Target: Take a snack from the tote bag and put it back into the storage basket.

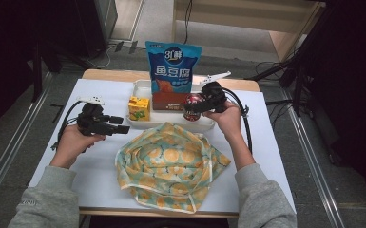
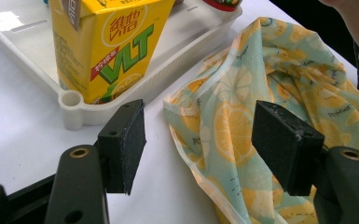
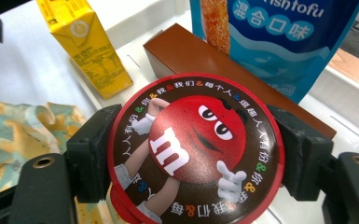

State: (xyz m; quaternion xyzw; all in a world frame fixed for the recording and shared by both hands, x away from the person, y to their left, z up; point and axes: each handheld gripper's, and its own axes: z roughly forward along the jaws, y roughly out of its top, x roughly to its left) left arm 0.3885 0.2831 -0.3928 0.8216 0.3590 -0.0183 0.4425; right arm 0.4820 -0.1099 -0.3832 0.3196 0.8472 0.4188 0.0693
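Note:
My right gripper (image 1: 193, 105) is shut on a round red M&M's tub (image 3: 196, 149), its pads pressing the lid's two sides; the tub (image 1: 191, 107) is at the right part of the white tray (image 1: 140, 87). A yellow VLT drink carton (image 1: 139, 108) stands at the tray's left end, a brown box (image 1: 168, 101) lies in the middle, and a blue fish tofu snack bag (image 1: 172, 66) stands behind. My left gripper (image 1: 123, 124) is open, hovering over the table left of the lemon-print cloth bag (image 1: 168, 164). In the left gripper view the carton (image 2: 109, 44) and cloth bag (image 2: 261, 116) lie ahead.
The white table (image 1: 97, 171) has bare room left and right of the cloth bag. A person's hands and grey sleeves (image 1: 47, 199) come in from the front. Cables trail from both grippers; dark floor and stands surround the table.

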